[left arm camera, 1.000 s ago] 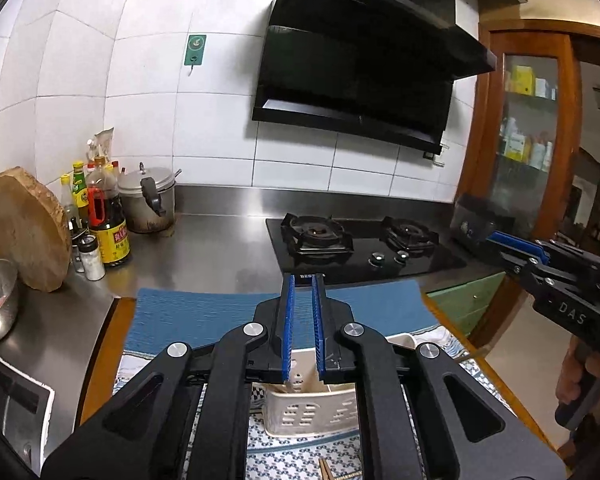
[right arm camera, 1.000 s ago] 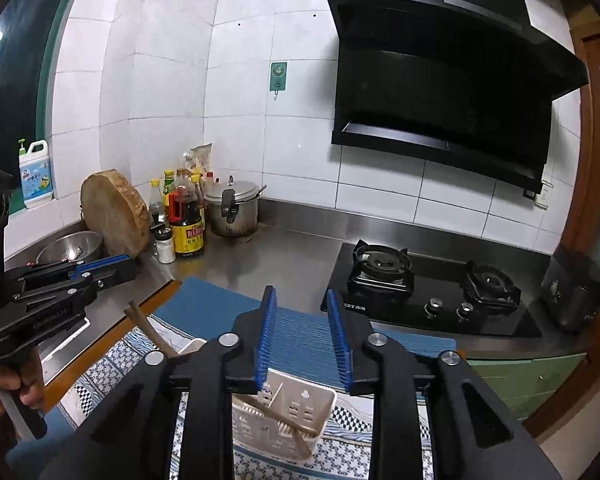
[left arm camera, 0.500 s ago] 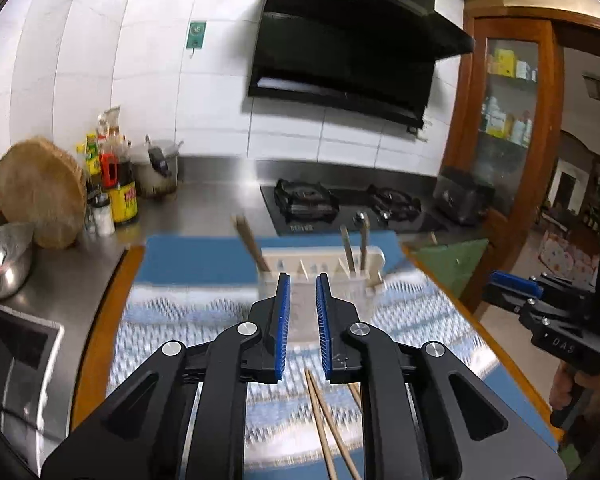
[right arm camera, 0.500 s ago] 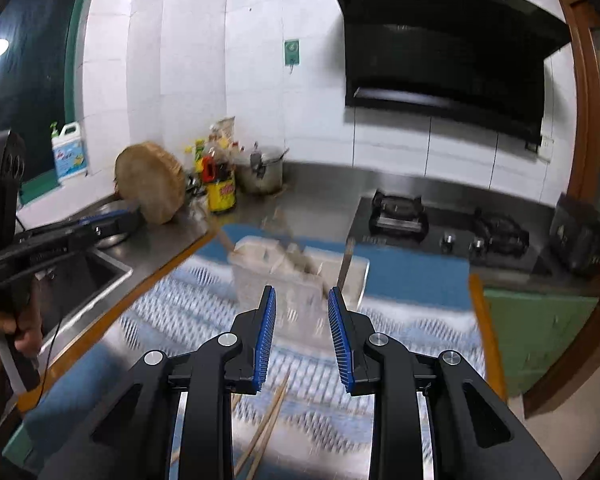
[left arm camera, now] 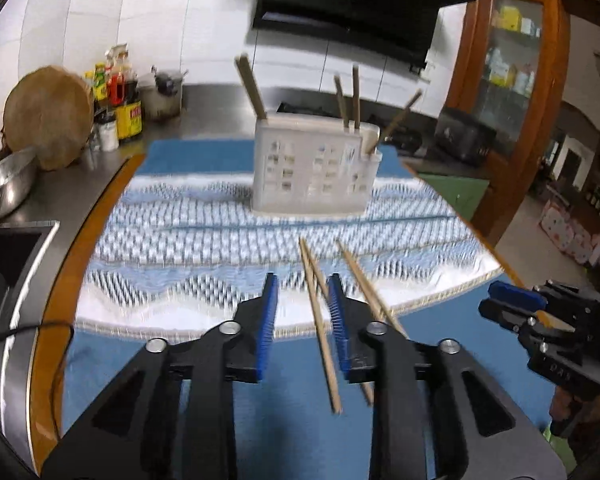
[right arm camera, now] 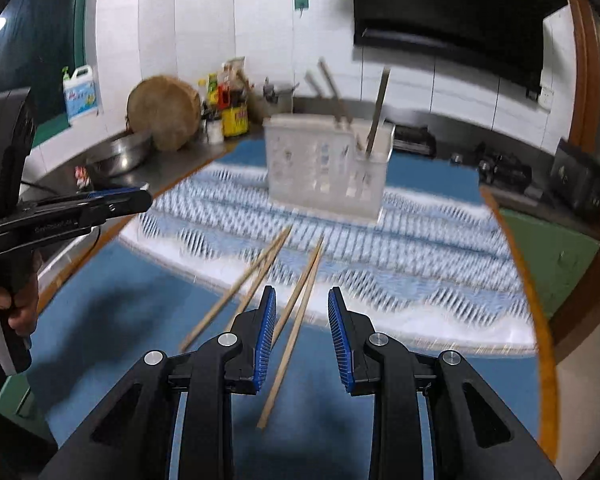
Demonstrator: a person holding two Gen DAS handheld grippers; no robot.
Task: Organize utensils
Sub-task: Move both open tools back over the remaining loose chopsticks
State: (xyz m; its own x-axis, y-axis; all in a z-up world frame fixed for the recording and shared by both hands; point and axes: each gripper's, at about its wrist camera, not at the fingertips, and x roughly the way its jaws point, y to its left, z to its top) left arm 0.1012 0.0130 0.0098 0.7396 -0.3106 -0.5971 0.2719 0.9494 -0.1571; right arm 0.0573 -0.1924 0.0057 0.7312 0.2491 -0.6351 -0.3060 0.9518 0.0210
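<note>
The left tongs (left arm camera: 302, 296) are opening, blue pads apart, with one of the loose wooden chopsticks (left arm camera: 320, 320) seen between them, untouched. The right tongs (right arm camera: 302, 308) stand apart over another pair (right arm camera: 296, 312), gripping nothing. The chopsticks lie on the blue mat (right arm camera: 132, 300) on the near tabletop; the white utensil holder (left arm camera: 314, 168) stands farther back on the patterned cloth (left arm camera: 188, 240), several sticks upright in it.

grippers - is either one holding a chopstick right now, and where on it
Neither. The left gripper, jaws opening, and the right gripper are open above loose chopsticks lying on the mat.
</note>
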